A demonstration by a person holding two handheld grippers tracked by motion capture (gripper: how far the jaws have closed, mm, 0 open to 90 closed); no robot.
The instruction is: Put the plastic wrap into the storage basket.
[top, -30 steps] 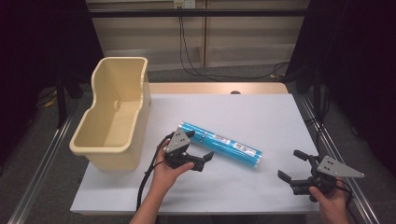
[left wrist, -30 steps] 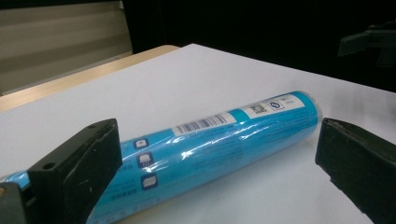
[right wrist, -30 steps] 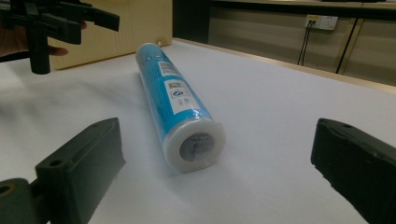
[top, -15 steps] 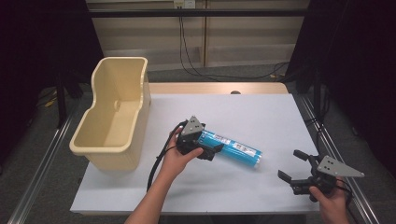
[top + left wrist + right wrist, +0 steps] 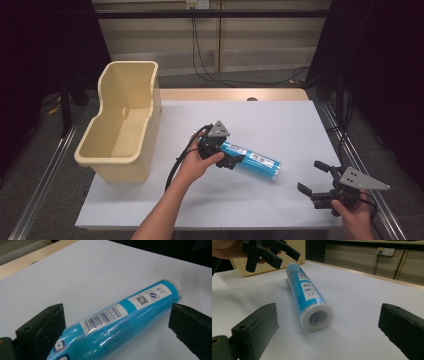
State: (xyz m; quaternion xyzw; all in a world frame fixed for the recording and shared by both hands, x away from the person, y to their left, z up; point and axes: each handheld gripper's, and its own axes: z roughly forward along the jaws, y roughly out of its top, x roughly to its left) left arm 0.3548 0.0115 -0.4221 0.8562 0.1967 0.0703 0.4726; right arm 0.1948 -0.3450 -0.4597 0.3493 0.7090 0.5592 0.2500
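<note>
A blue plastic-wrapped roll (image 5: 257, 162) with white labels lies on its side on the white table (image 5: 280, 120). My left gripper (image 5: 232, 159) stands open over the roll's left end. In the left gripper view the roll (image 5: 117, 322) runs between the two spread jaws of my left gripper (image 5: 116, 312), and neither jaw touches it. My right gripper (image 5: 311, 176) rests open near the front right corner, apart from the roll. The right gripper view looks between the jaws of my right gripper (image 5: 328, 308) at the roll's capped end (image 5: 317, 317), with the left gripper (image 5: 269, 252) behind it.
A tall cream plastic bin (image 5: 122, 172) stands at the table's left edge, and nothing shows inside it. A wooden strip (image 5: 225, 94) borders the table's far side. Cables hang down the wall behind.
My left gripper has moved right and away from the person, from beside the roll's near end to straddling it. The right gripper and the roll have stayed put.
</note>
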